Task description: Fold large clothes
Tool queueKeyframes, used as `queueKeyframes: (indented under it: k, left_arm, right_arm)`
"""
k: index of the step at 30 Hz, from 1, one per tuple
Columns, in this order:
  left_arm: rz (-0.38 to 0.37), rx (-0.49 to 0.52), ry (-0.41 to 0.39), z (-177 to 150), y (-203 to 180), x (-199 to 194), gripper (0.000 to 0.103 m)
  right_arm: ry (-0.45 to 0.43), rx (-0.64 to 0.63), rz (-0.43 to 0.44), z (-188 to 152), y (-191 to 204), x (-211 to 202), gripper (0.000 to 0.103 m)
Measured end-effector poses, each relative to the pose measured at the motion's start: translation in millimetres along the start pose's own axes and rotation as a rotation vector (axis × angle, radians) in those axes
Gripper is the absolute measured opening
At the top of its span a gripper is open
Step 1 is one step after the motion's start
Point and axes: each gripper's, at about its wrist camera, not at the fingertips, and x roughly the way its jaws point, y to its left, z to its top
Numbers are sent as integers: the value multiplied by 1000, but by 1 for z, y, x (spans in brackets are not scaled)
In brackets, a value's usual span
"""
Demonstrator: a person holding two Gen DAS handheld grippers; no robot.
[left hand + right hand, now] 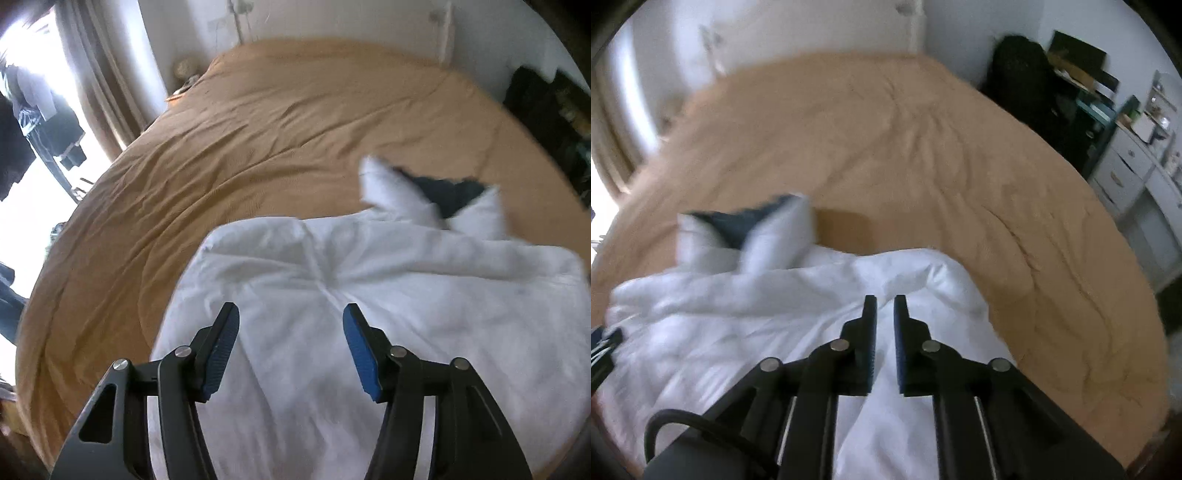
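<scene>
A large white garment (388,280) lies spread on the tan bedcover (258,129), near its front edge. Two white sleeve-like ends (384,184) stick up at its far side, blurred. My left gripper (291,314) hovers over the garment's middle, open, with nothing between its blue pads. In the right wrist view the same garment (738,317) fills the lower left. My right gripper (885,301) is above its right part, jaws nearly together with a narrow gap; only the cloth lying beneath shows through it.
A dark blue cloth (733,227) lies behind the raised white ends. A flat brown patch (842,225) sits on the tan bedcover (923,147) beside them. Dark furniture (1027,77) and pale drawers (1126,166) stand right; curtains and a bright window (92,74) are left.
</scene>
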Motion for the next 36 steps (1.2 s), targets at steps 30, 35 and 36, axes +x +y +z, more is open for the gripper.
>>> queueKeyframes:
  k: [30, 35, 36]
  left_arm:
    - [59, -39, -102, -113, 40, 43, 83]
    - [46, -93, -117, -103, 43, 15, 59]
    - [16, -100, -151, -103, 37, 2, 59]
  right_arm:
    - [10, -24, 9, -121, -74, 36, 6]
    - [-57, 25, -14, -123, -71, 11, 9]
    - [-112, 25, 29, -125, -62, -7, 9]
